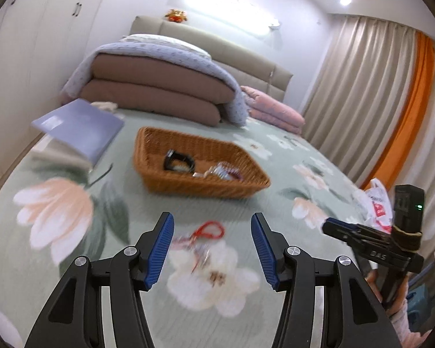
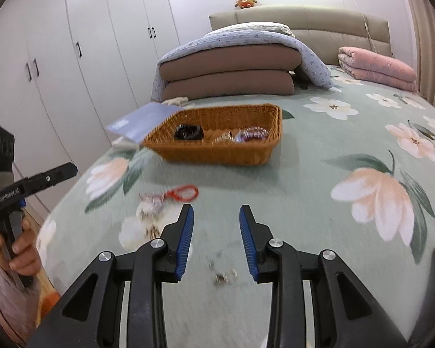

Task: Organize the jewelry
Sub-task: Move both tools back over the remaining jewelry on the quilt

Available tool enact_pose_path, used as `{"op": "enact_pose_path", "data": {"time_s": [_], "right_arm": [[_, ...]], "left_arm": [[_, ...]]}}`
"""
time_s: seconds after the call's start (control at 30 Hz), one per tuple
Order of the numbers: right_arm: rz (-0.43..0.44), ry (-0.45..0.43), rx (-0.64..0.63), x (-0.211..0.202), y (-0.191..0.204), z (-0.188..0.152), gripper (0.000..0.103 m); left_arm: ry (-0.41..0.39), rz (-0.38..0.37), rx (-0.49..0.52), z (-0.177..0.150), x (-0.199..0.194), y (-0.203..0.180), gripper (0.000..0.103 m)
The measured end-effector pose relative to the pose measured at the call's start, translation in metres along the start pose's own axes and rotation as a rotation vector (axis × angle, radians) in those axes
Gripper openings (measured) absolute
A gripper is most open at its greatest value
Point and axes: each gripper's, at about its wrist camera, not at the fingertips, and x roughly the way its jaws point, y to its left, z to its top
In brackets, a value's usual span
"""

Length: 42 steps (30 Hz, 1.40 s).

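A brown wicker basket [image 1: 200, 174] [image 2: 217, 148] sits on the floral bedspread and holds a black bracelet [image 1: 178, 161] [image 2: 188, 132] and beaded jewelry [image 1: 226, 171] [image 2: 250, 134]. A red cord with blurred beaded jewelry [image 1: 201, 242] [image 2: 171, 195] lies on the bed just ahead of my open, empty left gripper [image 1: 211, 226]. A small metallic piece of jewelry [image 2: 224, 274] lies on the bed between the blue pads of my open, empty right gripper [image 2: 216, 217]. The right gripper also shows in the left wrist view [image 1: 371, 243].
A purple folder [image 1: 81, 129] [image 2: 143, 119] lies left of the basket. Folded brown and blue quilts [image 1: 159, 87] and a pink blanket [image 2: 377, 68] are stacked by the headboard. A white plastic bag [image 1: 377, 206] lies at the bed's right edge. Wardrobes stand left, curtains right.
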Motion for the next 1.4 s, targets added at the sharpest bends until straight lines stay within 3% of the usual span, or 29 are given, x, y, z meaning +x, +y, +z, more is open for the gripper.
{"op": "enact_pose_path", "data": {"time_s": [0.27,0.47,0.8,0.9,1.1,1.17,1.27,1.4], "right_arm": [[-0.07,0.06,-0.015,0.004,-0.007,-0.04,0.036],[-0.092,0.095,-0.012,0.018,-0.013,-0.051,0.036],[-0.042,0.159,0.072,0.029,-0.036,-0.063,0.036],[0.004,0.182,0.068,0.035,-0.028,-0.063,0.036],[-0.077,0.158,0.037,0.038,-0.022,-0.052,0.036],[-0.119,0.179,0.038,0.045,-0.03,-0.043,0.036],[-0.116,0.223,0.018,0.061,-0.04,-0.035,0.036],[-0.143,0.249,-0.048,0.077,-0.032,-0.036,0.036]], "left_arm": [[0.059,0.028,-0.046,-0.046,-0.003,0.024,0.057],[0.15,0.04,-0.067,-0.063,0.022,0.035,0.057],[0.29,0.043,0.095,-0.051,0.094,0.001,0.057],[0.302,0.036,0.11,-0.047,0.108,-0.003,0.057],[0.299,0.031,0.127,-0.048,0.117,-0.007,0.057],[0.296,0.022,0.115,-0.048,0.117,-0.005,0.057],[0.288,0.013,0.1,-0.046,0.117,-0.002,0.057],[0.289,0.009,0.103,-0.048,0.117,-0.002,0.057]]}}
